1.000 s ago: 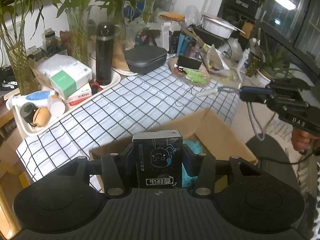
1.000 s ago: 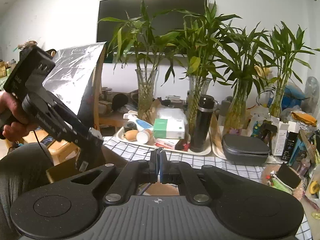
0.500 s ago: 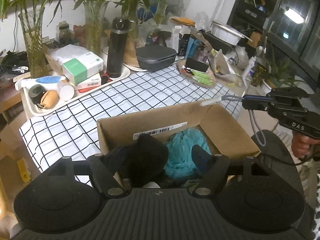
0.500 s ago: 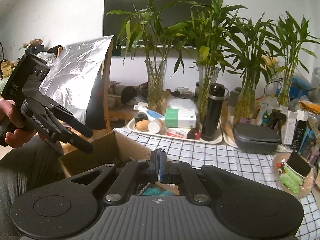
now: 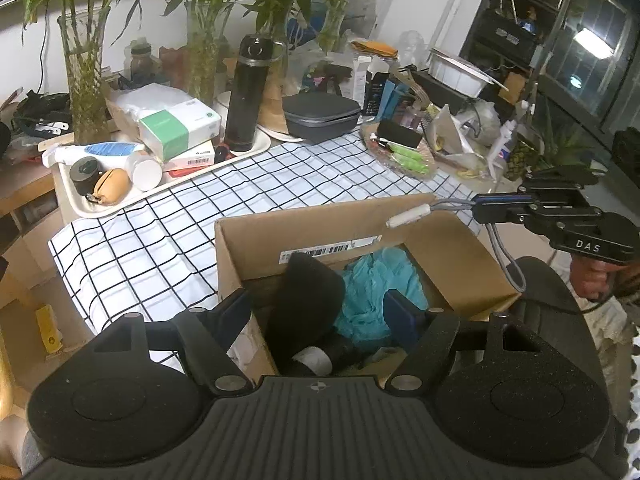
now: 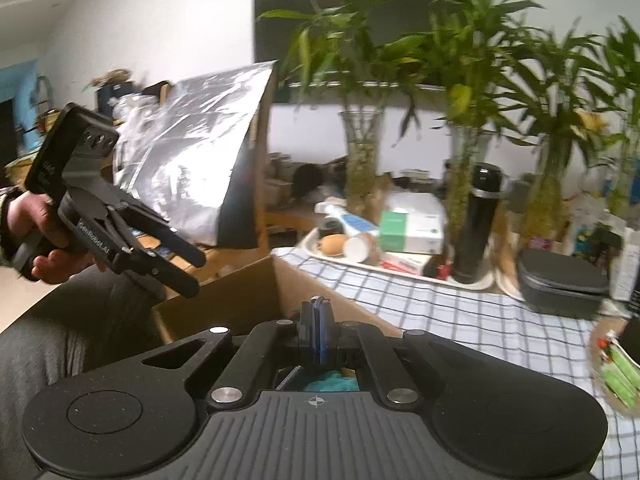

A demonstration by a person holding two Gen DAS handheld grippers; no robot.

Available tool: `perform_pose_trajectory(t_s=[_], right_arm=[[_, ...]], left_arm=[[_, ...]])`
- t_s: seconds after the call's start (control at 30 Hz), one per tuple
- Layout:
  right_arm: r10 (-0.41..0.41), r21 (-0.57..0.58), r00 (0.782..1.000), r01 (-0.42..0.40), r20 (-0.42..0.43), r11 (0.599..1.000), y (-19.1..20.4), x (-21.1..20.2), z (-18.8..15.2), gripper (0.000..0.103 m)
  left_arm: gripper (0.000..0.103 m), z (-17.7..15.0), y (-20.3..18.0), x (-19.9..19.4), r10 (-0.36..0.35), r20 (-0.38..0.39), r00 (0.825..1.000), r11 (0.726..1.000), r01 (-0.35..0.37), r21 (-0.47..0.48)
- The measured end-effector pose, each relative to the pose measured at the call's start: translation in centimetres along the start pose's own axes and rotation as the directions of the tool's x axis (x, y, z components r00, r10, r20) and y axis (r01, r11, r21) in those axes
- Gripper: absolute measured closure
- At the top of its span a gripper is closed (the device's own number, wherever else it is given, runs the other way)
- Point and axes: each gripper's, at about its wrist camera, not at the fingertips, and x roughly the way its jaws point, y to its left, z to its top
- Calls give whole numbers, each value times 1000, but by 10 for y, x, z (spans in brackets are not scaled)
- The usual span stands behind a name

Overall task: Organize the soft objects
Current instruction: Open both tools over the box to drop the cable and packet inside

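An open cardboard box (image 5: 460,240) stands at the near edge of the checked table; it also shows in the right wrist view (image 6: 256,288). Inside lie a black soft item (image 5: 308,300) and a crumpled teal cloth (image 5: 376,284). My left gripper (image 5: 320,312) is open and empty just above the box. My right gripper (image 5: 480,205) is shut on a grey cable with a white plug (image 5: 408,216), held over the box's far right edge. In the right wrist view its fingers (image 6: 316,328) are pressed together and the left gripper (image 6: 188,264) is at the left.
A white tray (image 5: 248,152) holds a green and white tissue box (image 5: 176,128), a black flask (image 5: 248,92) and small items. A dark grey case (image 5: 320,114), glass vases with bamboo (image 5: 86,80) and clutter fill the table's far side. A foil-lined panel (image 6: 192,168) stands at the left.
My left gripper opened and let go of the black printed pack; it is no longer seen. The left gripper has lifted and pulled back from the box. The right gripper stays shut on the cable.
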Motion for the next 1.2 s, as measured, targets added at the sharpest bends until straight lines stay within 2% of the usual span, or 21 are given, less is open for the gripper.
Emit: perform_pose_trajectory(t_s=[0.13,0.2,0.27,0.33,0.37,0.43,0.63,0.73,0.8,0.87,0.93,1.0,1.03,1.13,1.2], right_arm=[[111,-36,993,-112,-46,993,-2,12,1,97],[72,-65,995,-76,-68,995,-3,19,-2,81],[56,-48,995,-61,-88,997,-6,23,-5,43],[23,-27,997,-25,-74,999,-6,21,-8,20],[9,-22,998,-10,-64,1000,-5,19,-9,11],[-29,-13,998,28,-52,1000,-4,15,-11,0],[-207,9,976,208,-72,978,4,10,-16,0],[-285,37,956,288,-70,957,10,3,-20,0],[-351,46,933,355,-81,934,16,1,-22,0],[-437,40,895,441,-88,897,25,-2,-24,0],[-502,37,861,506,-79,862,33,-6,-25,0],[-567,31,820,570,-77,821,43,-10,-27,0],[-588,28,804,593,-89,805,48,-10,-27,0],[-602,39,786,612,-140,790,56,-10,-28,0],[-591,69,788,608,-170,791,60,-10,-29,0]], left_arm=[[31,-2,2,-2,9,4,1000,1000,-9,-4],[31,-3,4,-3,18,10,1000,1000,-18,-9],[31,-4,6,-6,34,27,999,999,-33,-24],[31,-4,7,-9,44,40,998,998,-43,-45],[31,-4,7,-9,48,46,998,998,-46,-52],[31,-4,7,-11,61,57,996,997,-58,-60],[31,-5,4,-18,119,80,990,991,-114,-67],[31,-6,0,-21,190,75,979,980,-184,-78],[31,-5,-2,-22,220,76,972,974,-215,-76],[29,-6,-4,-25,240,89,967,970,-235,-65],[19,-8,-7,-28,268,106,958,963,-264,-55],[3,-10,-11,-30,300,117,947,954,-297,-47],[2,-10,-12,-30,312,114,943,950,-309,-46],[0,-13,-15,-29,329,82,941,944,-326,-50],[0,-16,-17,-28,337,78,938,941,-333,-63]])
